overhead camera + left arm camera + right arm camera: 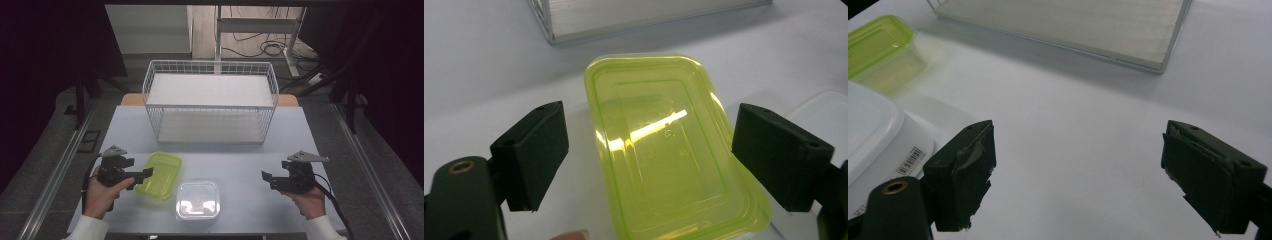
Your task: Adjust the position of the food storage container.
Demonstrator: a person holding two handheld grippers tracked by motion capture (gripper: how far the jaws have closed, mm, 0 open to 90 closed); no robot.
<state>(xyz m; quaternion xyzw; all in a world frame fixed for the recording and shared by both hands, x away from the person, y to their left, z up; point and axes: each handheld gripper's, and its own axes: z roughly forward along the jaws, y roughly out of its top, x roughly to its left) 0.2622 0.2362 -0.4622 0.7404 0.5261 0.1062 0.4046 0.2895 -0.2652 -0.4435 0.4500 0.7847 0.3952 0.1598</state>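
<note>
Green container (664,150) is lying on tabletop (240,165) beside clear container (197,200); we are hovering left tool (649,160) wide over it, right tool (1078,175) wide, empty. Risk: slick thin walls slipping, flexing if pinched.

Even overhead light, dark surroundings, white glare on the green container (664,150), soft close-up blur.

A pale grey table (125,130) carries a white wire basket (210,102) at twelve o'clock, a yellow-green translucent lidded container (159,175) at about eight o'clock, and a clear lidded container with a white lid (198,200) at six o'clock, just beside the green one.
</note>
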